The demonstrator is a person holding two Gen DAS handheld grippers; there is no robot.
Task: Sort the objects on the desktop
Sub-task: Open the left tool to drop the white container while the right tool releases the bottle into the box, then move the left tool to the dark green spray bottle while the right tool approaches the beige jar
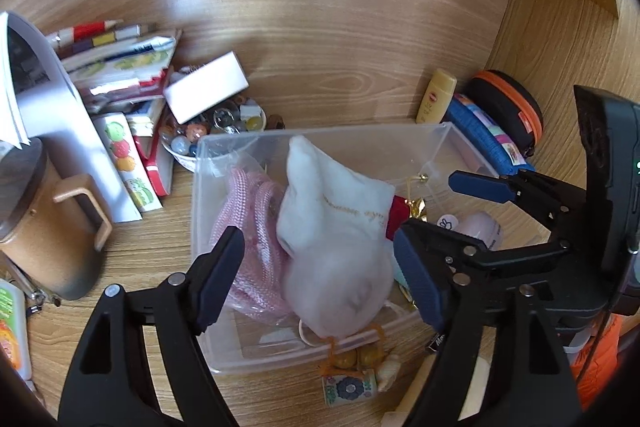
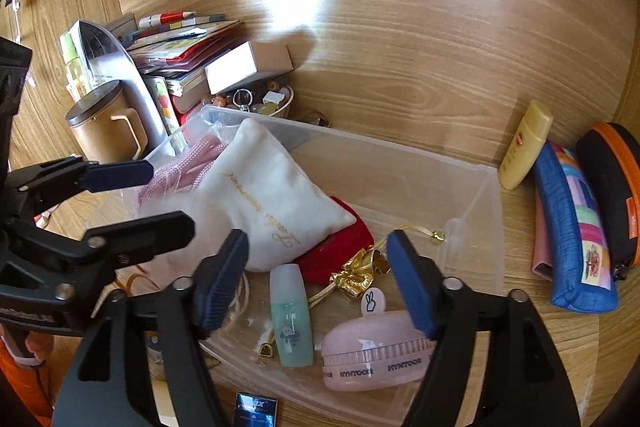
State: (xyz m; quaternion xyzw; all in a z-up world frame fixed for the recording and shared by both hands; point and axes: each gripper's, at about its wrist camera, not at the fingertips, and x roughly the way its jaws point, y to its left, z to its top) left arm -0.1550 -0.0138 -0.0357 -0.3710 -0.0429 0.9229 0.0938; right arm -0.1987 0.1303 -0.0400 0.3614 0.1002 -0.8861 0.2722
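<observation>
The white pouch (image 2: 264,203) lay inside the clear plastic bin (image 2: 476,223), slumped over the pink rope (image 2: 188,163) and touching the red pouch (image 2: 340,247) with its gold ribbon (image 2: 360,273). Beside them in the bin sat a green bottle (image 2: 291,319) and a pink brush (image 2: 372,351).

The right gripper (image 2: 316,279) hung over the bin with its jaws apart and nothing between the pads. The left gripper (image 1: 320,279) likewise stood wide, straddling the white pouch without pressing it. This read as a drop-off just finished, the pouch released into the bin.

Out on the counter (image 2: 400,75), a yellow tube (image 2: 524,147), a blue pencil case (image 2: 576,231) and a black zip case (image 2: 612,187) waited at right. The next move probably called for lifting clear of the bin and reaching for one of those, jaws kept wide enough to span it.
</observation>
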